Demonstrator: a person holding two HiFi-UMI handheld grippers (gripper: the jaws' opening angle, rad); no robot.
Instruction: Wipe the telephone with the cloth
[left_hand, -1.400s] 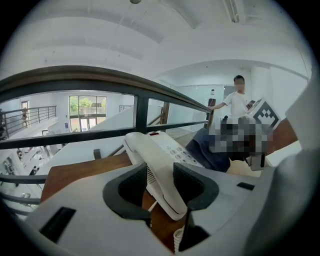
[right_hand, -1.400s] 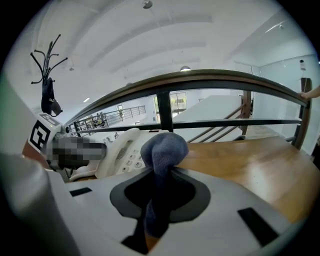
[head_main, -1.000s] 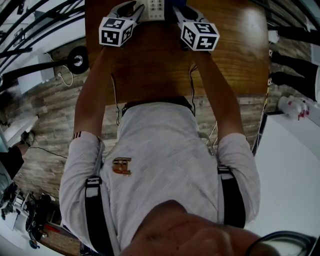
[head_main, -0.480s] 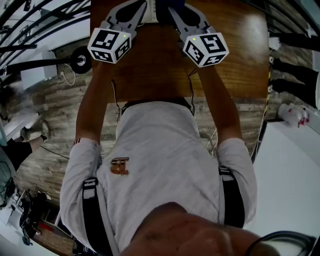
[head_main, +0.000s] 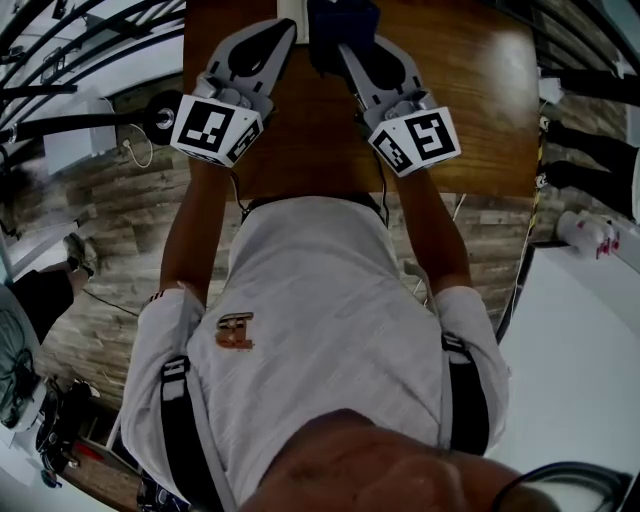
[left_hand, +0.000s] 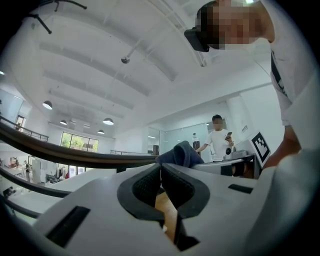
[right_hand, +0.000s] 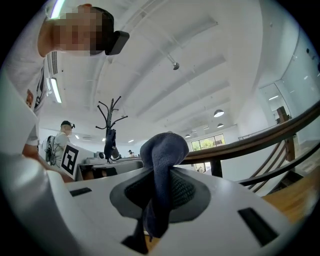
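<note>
The dark blue fabric cloth (right_hand: 162, 150) bulges in a bunched fold, pinched by the right gripper (right_hand: 159, 190); the white telephone (head_main: 290, 8) barely shows.

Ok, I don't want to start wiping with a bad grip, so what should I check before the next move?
1. Cloth gripped: ok. The right gripper pinches the cloth between its fingers, and a fold bulges past the tips.
2. Left gripper free: ok. Its fingers have just closed with nothing between them.
3. Telephone located: cannot tell. Only a white sliver, perhaps the telephone, shows at the head view's top edge.
4. Grippers apart: ok. They don't touch each other in the head view.
</note>
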